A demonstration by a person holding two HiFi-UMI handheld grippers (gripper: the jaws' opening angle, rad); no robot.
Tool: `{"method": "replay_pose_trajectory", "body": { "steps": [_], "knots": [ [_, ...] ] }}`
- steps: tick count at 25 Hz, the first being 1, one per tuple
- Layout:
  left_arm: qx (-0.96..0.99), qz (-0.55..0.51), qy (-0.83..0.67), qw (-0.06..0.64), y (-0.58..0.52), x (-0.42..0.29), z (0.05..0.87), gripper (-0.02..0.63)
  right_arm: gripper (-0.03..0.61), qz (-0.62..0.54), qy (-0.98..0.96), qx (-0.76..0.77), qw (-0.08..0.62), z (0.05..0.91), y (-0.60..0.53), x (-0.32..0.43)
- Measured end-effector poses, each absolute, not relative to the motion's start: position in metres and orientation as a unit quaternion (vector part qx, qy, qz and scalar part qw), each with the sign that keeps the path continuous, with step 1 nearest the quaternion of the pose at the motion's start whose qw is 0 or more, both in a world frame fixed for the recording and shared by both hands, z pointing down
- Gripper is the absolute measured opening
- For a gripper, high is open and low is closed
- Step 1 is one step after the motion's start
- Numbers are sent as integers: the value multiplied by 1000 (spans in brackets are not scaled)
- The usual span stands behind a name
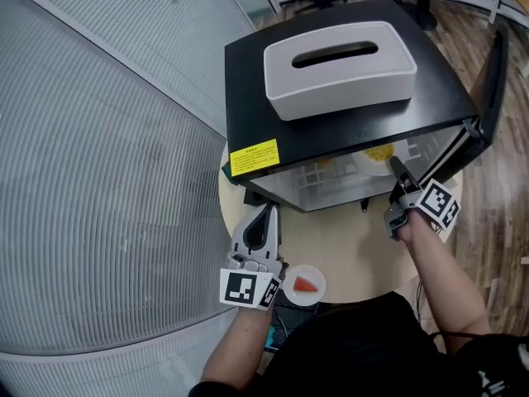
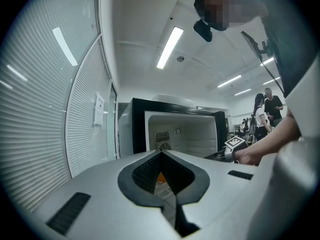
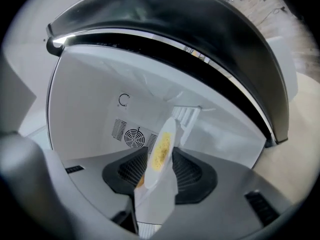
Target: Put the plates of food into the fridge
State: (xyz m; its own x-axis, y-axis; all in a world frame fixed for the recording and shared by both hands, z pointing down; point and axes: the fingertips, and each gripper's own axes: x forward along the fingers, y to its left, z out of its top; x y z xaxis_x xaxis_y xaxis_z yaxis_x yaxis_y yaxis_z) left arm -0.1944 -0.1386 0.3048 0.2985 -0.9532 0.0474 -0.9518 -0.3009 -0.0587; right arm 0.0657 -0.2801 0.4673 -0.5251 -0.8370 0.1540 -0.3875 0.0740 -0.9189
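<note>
Your count: two round white plates: yellow-food plate [image 1: 378, 158], red-slice plate [image 1: 304, 285]; one black fridge [image 1: 248, 81]; one white plastic tissue box [image 1: 347, 81].

The head view looks steeply down onto the fridge [image 1: 248, 98] and the surface [image 1: 347, 246]; the left gripper view faces the fridge's open front from further back; the right gripper view sits close at that opening, looking in; all share the fridge.

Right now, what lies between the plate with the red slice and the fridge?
Nothing: the head view shows only bare table between the plate and the fridge.
</note>
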Motion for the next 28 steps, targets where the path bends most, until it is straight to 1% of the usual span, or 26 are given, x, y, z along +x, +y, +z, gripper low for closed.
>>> {"method": "replay_pose_trajectory", "body": {
  "steps": [6,18,23,28],
  "knots": [
    [-804,-29,593,19,-128,-197,300,5,189,-503,717,-445,190,466,-276,61],
    [-798,-16,602,26,-99,-214,293,5,192,-446,749,-463,160,464,-254,61],
    [-803,-18,595,26,-86,-215,297,5,192,-448,745,-460,181,456,-242,62],
    [-806,-9,591,24,-70,-219,296,5,192,-434,755,-456,185,444,-224,61]
  ]
}}
